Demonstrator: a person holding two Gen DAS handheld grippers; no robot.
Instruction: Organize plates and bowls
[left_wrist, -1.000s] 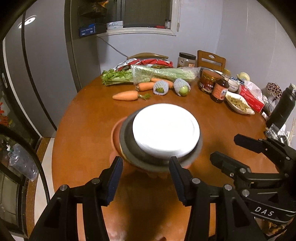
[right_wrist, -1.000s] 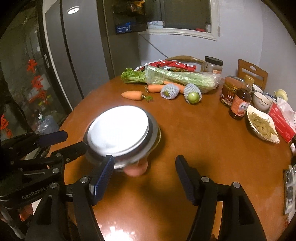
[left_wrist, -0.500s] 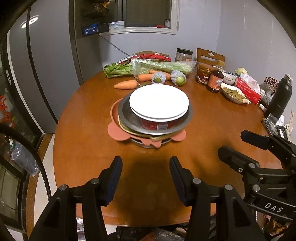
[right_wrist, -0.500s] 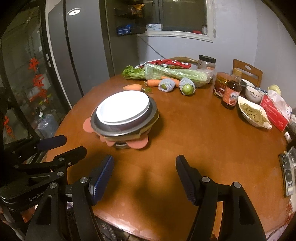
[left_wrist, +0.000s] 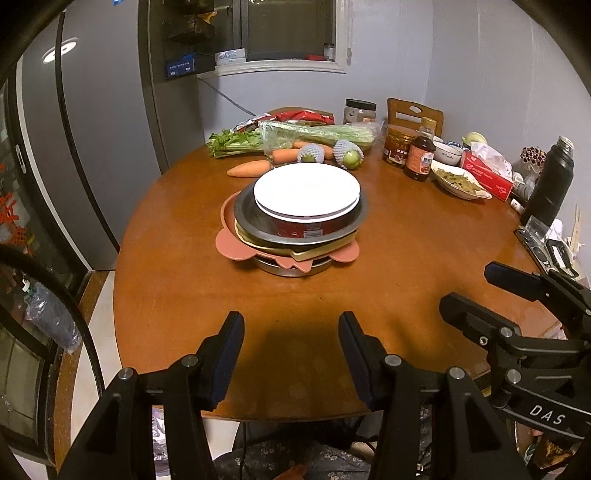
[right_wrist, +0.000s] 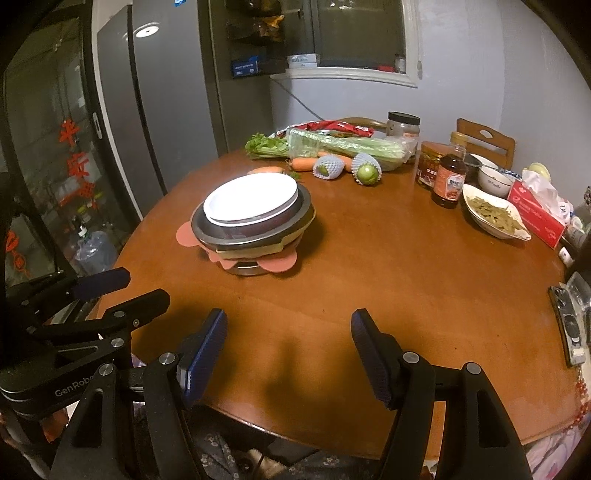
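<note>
Stack of plates and bowls (left_wrist: 301, 221) well beyond both fingers (left_wrist: 231, 350).

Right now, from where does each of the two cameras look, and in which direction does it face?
Left wrist: sits on the left gripper, looks down across the round table to the stack of dishes; its open jaws show below, the right gripper at the right edge.
Right wrist: sits on the right gripper, faces the same way; open jaws below, left gripper at the left.
Both share the stack, topped by a white plate, and the vegetables behind.
</note>
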